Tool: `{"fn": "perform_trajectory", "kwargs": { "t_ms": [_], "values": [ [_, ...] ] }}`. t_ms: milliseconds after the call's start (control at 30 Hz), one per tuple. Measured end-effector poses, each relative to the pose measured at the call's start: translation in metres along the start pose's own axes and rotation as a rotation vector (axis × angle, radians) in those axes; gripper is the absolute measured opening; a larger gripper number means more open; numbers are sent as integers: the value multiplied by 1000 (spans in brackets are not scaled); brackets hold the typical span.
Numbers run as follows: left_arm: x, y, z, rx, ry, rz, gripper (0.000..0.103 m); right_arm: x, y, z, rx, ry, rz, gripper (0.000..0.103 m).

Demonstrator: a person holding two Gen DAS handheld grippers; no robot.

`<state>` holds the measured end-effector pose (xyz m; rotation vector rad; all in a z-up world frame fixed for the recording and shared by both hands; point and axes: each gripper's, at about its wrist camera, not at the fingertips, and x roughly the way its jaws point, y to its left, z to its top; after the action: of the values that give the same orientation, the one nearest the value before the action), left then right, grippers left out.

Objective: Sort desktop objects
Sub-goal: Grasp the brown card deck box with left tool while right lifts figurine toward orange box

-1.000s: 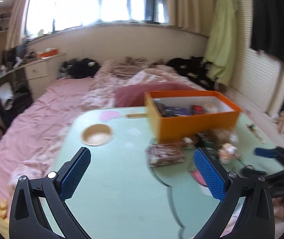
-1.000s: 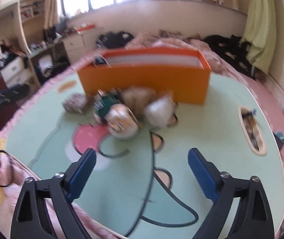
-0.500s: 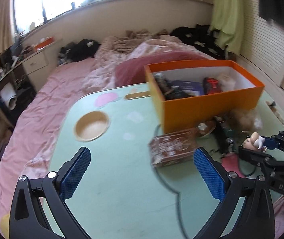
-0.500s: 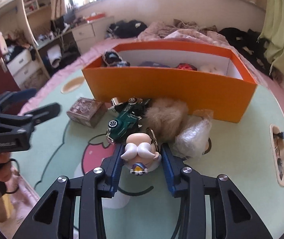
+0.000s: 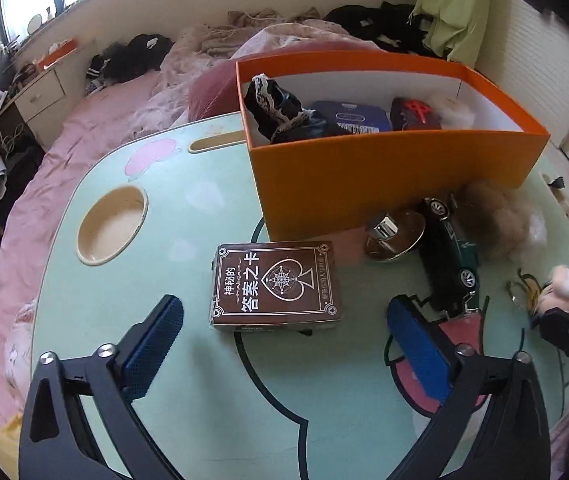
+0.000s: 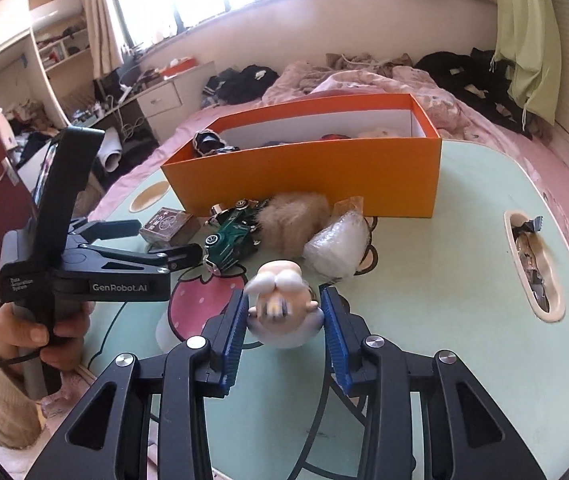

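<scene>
The right gripper (image 6: 284, 312) is closed around a small pale figurine (image 6: 282, 304), whose rounded body sits squeezed between the two blue pads (image 6: 234, 328), with its head rising just above them; the figurine is slightly blurred, and it is held over the mint-green table (image 6: 444, 300) in front of the remaining clutter. Beyond it, near the front wall of the orange box (image 6: 304, 172), lie a green toy car (image 6: 232, 236), a tan fluffy ball (image 6: 292, 216) and a clear plastic-wrapped bundle (image 6: 334, 244), the ball touching both the car and the bundle. The left gripper (image 5: 280, 344) has its jaws spread wide apart and grips nothing; a brown card box (image 5: 276, 284) lies flat on the table just ahead of it, roughly centred in the gap between the fingers yet beyond their tips and not touching either one. To the right of the card box, a shiny round metal object (image 5: 394, 232) rests against the foot of the orange box (image 5: 396, 176), and the toy car (image 5: 450, 252) lies just beside it. Inside the orange box are a dark lace-trimmed item (image 5: 280, 112), a blue flat tin (image 5: 350, 116) and a red-and-black item (image 5: 414, 114). In the right wrist view the person's hand (image 6: 44, 328) grips the handle of the left gripper at the table's edge.
</scene>
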<state>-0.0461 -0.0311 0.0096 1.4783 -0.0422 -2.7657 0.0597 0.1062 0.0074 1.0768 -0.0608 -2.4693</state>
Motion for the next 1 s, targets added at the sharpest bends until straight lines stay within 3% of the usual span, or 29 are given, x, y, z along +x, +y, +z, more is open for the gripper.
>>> {"fn": "perform_trajectory", "kwargs": {
  "t_ms": [67, 200, 433, 567, 700, 900, 1000],
  "values": [
    [-5, 0, -1, 2, -19, -24, 57, -1, 0, 0, 0, -6, 3, 36],
    [-11, 0, -9, 16, -41, -43, 56, -6, -6, -1, 17, -27, 3, 36],
    [-61, 1, -19, 30, -184, -110, 57, -20, -16, 7, 61, -63, 25, 36],
    [-89, 3, -1, 18, -261, -165, 57, -32, -20, 29, 64, -114, 29, 36],
    [-102, -7, 27, 67, -301, -106, 57, -39, -35, 70, 84, -170, 10, 36],
    [-89, -23, 67, 136, -300, -32, 57, -11, -50, 107, 113, -133, -1, 36],
    [-69, -27, 85, 138, -261, -93, 57, 10, -48, 112, 116, -97, -5, 37]
  ]
}}
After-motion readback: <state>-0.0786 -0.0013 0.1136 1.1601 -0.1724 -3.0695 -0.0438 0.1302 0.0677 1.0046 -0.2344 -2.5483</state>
